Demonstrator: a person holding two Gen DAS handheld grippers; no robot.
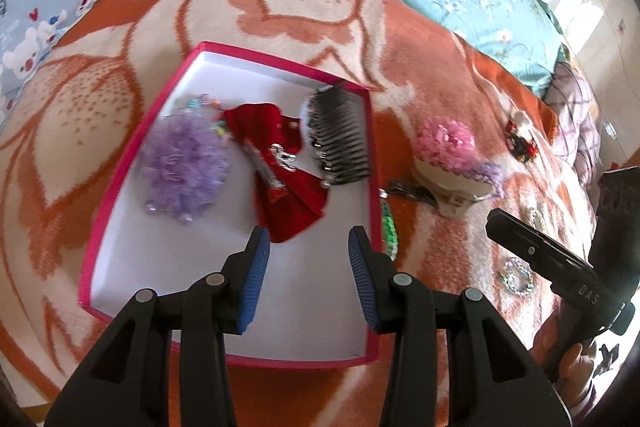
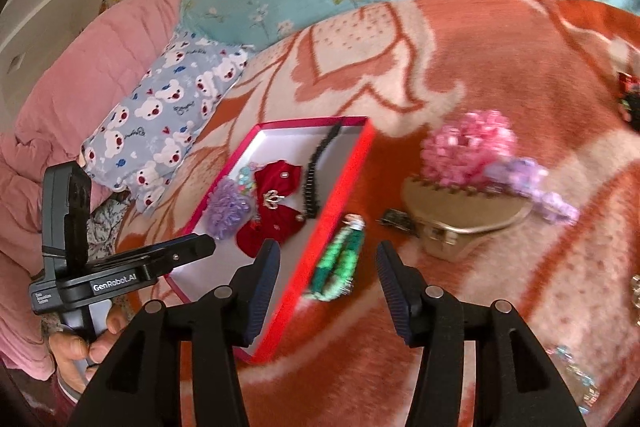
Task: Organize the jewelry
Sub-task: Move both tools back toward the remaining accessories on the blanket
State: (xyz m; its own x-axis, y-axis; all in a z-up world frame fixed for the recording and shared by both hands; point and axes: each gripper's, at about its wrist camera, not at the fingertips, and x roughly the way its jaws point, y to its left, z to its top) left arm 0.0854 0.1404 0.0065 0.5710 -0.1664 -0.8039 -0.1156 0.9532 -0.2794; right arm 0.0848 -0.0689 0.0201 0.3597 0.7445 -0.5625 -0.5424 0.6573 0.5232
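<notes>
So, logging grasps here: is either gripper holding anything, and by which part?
Nothing is held. The left gripper is open above the box; the right gripper is open above the green clip.

Surface/material notes: bed, box, hair accessories.
Blanket (image 1: 400, 39): woolly, matt pile, orange-and-cream. Box (image 1: 120, 171): cardboard, pink outside, smooth matt white lining. Purple scrunchie (image 1: 184, 167): gauzy, frilled fabric. Red bow (image 1: 280, 163): velvet-like cloth with glittery centre trim. Black comb (image 1: 340, 139): glossy plastic teeth. Pink pompom (image 2: 466, 147): shiny ruffled ribbon. Green clip (image 2: 340, 259): glossy beaded look. Gripper pads (image 1: 256, 279): ribbed blue rubber on matt black plastic.
</notes>
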